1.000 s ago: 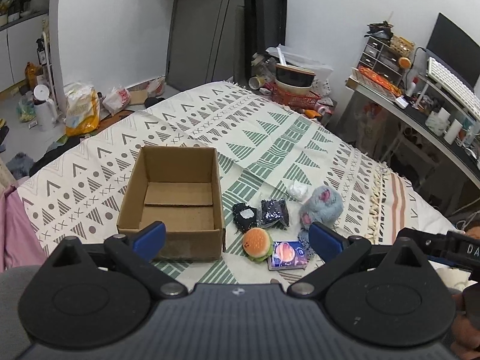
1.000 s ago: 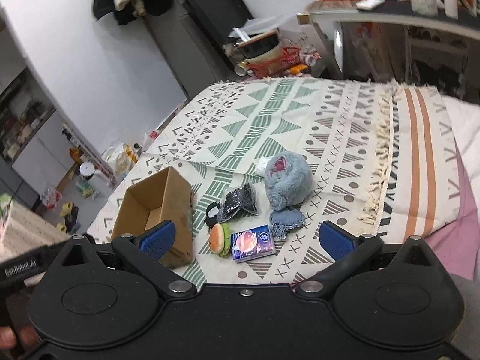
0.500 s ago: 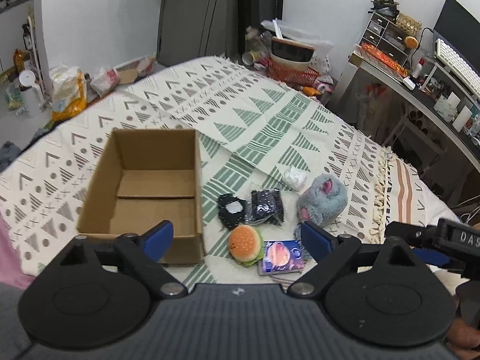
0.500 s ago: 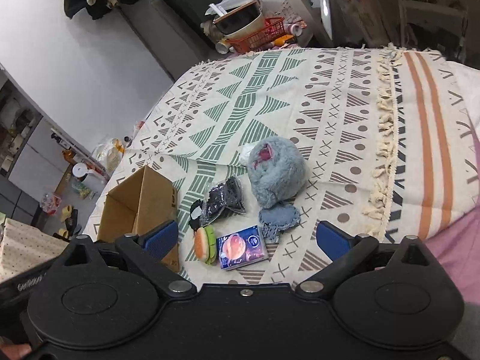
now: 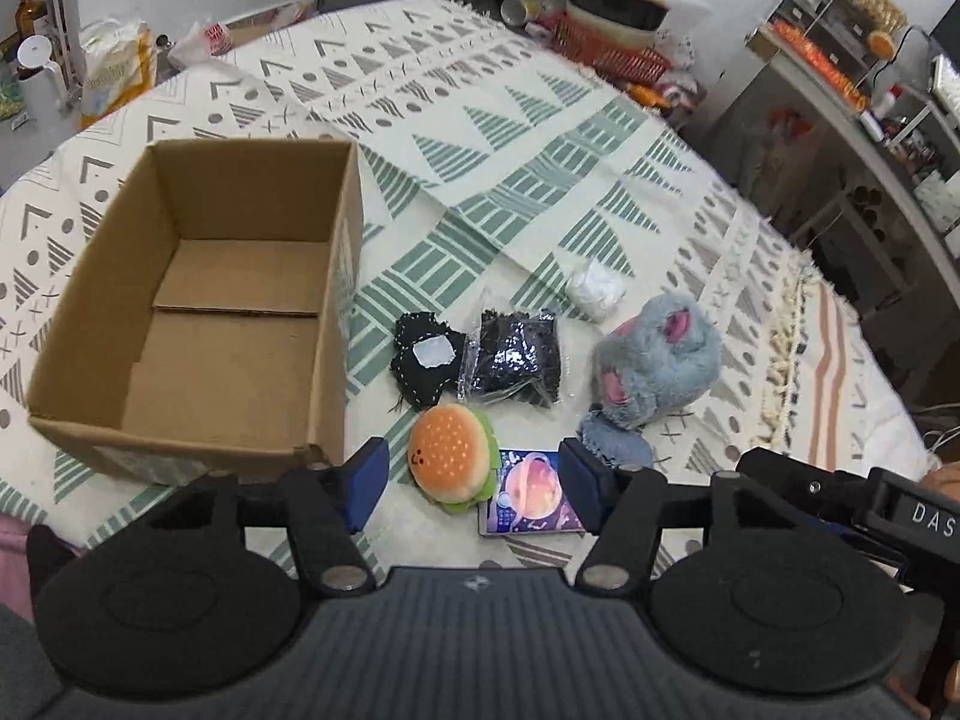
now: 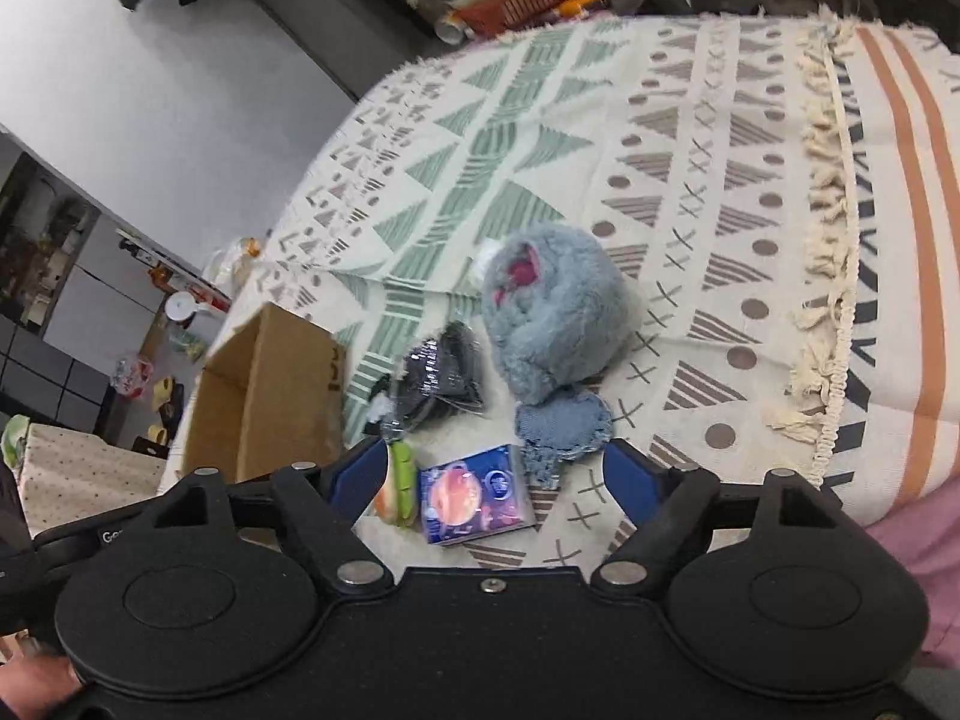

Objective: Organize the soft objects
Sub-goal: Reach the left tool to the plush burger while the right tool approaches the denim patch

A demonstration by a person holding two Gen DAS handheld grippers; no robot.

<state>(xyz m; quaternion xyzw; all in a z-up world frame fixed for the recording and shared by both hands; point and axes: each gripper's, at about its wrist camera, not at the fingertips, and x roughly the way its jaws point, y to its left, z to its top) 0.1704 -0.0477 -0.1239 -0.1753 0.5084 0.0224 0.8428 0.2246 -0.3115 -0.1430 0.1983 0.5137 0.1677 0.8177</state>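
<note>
Both the left gripper (image 5: 472, 477) and right gripper (image 6: 498, 476) hover with jaws apart and empty over the burger toy (image 5: 451, 461) and other soft things lying beside the empty box (image 5: 198, 324), likely ready to pick.

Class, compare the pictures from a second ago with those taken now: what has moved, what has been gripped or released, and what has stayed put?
Both grippers have come forward and down toward the pile: the left gripper now frames the burger plush, the right gripper the tissue pack. Both stay open; nothing has been gripped or released. The cardboard box, grey plush and black packets lie unmoved.
</note>
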